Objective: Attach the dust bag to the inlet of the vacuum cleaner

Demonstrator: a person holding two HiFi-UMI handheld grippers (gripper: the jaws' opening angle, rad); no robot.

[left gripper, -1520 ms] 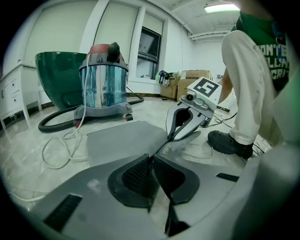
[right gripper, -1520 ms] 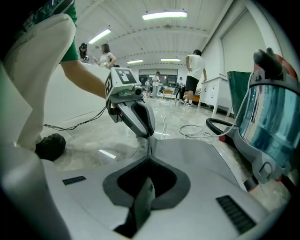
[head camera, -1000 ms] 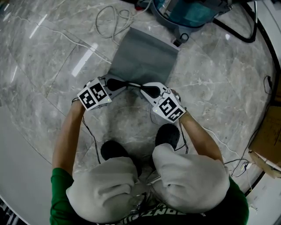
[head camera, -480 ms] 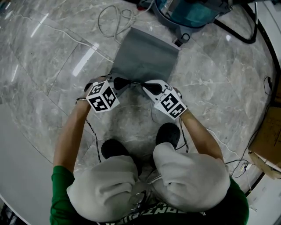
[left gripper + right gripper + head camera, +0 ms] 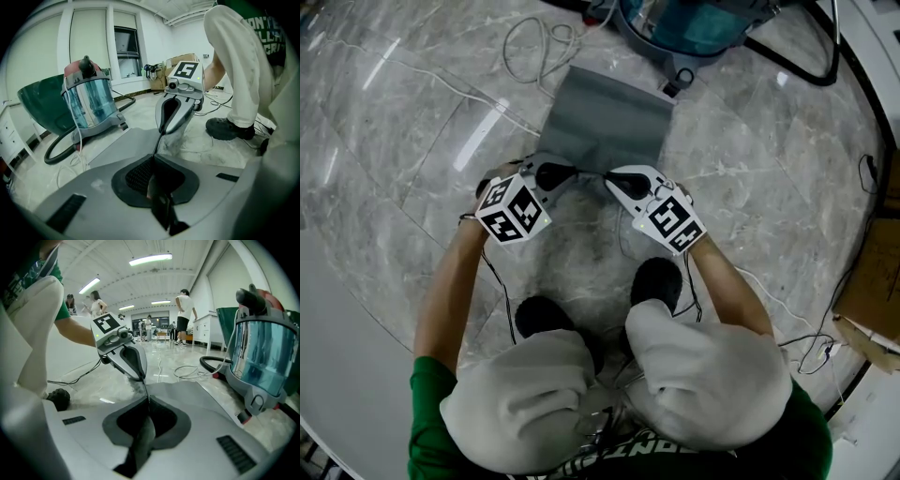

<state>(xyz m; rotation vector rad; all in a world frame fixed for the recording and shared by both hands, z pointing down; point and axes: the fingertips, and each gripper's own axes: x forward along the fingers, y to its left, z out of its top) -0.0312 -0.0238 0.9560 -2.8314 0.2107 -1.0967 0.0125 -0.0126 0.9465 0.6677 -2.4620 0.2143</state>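
The grey dust bag (image 5: pixel 605 127) lies flat on the marble floor, its far edge close to the vacuum cleaner (image 5: pixel 694 23), which has a teal see-through tank. My left gripper (image 5: pixel 572 173) and right gripper (image 5: pixel 605 176) meet tip to tip at the bag's near edge, each shut on that edge. In the left gripper view the dust bag (image 5: pixel 126 147) stretches toward the vacuum cleaner (image 5: pixel 89 101), with the right gripper (image 5: pixel 180 103) opposite. The right gripper view shows the left gripper (image 5: pixel 124 355), the dust bag (image 5: pixel 187 394) and the vacuum cleaner (image 5: pixel 262 362). The inlet is not visible.
A white cable (image 5: pixel 534 42) coils left of the vacuum, and a black hose (image 5: pixel 811 61) loops to its right. The person's black shoes (image 5: pixel 656 281) stand just behind the grippers. A cardboard box (image 5: pixel 872 281) sits at the right edge. Several people stand far off in the right gripper view.
Both grippers have shifted a little toward the vacuum with the bag's near edge, and the left gripper's marker cube has turned. The bag now lies slightly closer to the vacuum.
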